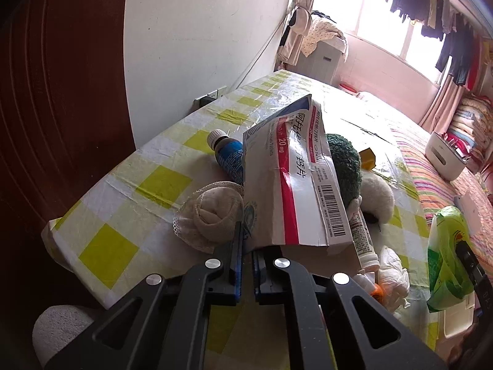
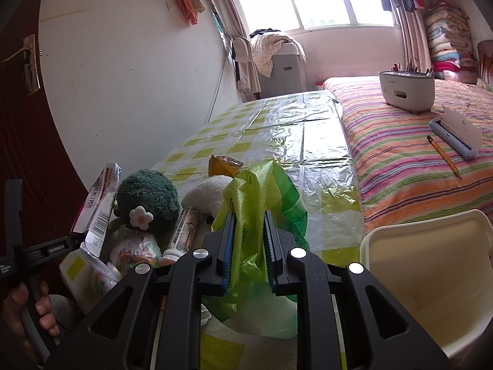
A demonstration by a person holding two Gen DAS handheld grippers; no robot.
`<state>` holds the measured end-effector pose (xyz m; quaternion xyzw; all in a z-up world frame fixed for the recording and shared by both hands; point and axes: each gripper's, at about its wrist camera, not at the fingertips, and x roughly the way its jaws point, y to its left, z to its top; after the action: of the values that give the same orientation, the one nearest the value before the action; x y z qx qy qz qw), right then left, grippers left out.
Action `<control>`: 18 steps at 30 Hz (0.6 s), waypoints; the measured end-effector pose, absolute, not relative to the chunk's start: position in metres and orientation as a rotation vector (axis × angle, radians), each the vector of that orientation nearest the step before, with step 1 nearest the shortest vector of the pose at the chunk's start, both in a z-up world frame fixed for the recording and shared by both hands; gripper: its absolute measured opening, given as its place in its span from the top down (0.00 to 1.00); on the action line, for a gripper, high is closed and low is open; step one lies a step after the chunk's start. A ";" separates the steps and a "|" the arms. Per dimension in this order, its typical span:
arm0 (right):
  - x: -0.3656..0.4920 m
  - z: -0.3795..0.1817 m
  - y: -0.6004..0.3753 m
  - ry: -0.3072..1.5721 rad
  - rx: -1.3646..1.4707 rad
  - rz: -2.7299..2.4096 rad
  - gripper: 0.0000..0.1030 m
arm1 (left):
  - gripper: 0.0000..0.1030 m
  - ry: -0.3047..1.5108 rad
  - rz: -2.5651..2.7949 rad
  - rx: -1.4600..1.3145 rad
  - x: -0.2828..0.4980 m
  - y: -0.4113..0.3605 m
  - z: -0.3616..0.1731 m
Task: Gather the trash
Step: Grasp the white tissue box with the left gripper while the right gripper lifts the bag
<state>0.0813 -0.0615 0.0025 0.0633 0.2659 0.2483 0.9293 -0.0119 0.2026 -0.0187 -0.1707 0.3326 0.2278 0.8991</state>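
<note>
In the left wrist view my left gripper (image 1: 246,248) is shut on the lower edge of a flattened white, red and blue medicine box (image 1: 292,169), which stands tilted up over the clutter. The same box (image 2: 98,206) shows at the left of the right wrist view. My right gripper (image 2: 249,219) is shut on a crumpled green plastic bag (image 2: 265,182), whose folds bulge above and below the fingers. That bag (image 1: 446,252) also hangs at the right edge of the left wrist view.
On the yellow-checked table (image 1: 123,215) lie a blue-labelled bottle (image 1: 229,154), a rolled lace-edged cloth (image 1: 212,212), a green plush toy (image 2: 148,197), a white tube (image 2: 185,231), crumpled tissue (image 1: 391,277) and a yellow wrapper (image 2: 223,166). A cream bin (image 2: 425,277) stands beside the striped bed (image 2: 400,160).
</note>
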 end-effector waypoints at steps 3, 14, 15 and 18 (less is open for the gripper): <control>0.077 0.006 -0.065 0.519 0.134 0.495 0.83 | 0.95 0.658 0.451 -0.344 -0.015 0.198 -0.010; 0.067 0.012 -0.094 0.480 0.184 0.429 0.83 | 0.95 0.572 0.359 -0.260 -0.018 0.162 0.015; 0.067 0.012 -0.097 0.477 0.189 0.424 0.83 | 0.95 0.568 0.349 -0.253 -0.017 0.158 0.017; 0.064 0.012 -0.105 0.471 0.202 0.407 0.83 | 0.95 0.554 0.327 -0.236 -0.014 0.150 0.020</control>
<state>0.0642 -0.1049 0.0124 0.0990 0.2314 0.1997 0.9470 -0.0137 0.1495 0.0197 -0.1155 0.2715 0.1601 0.9420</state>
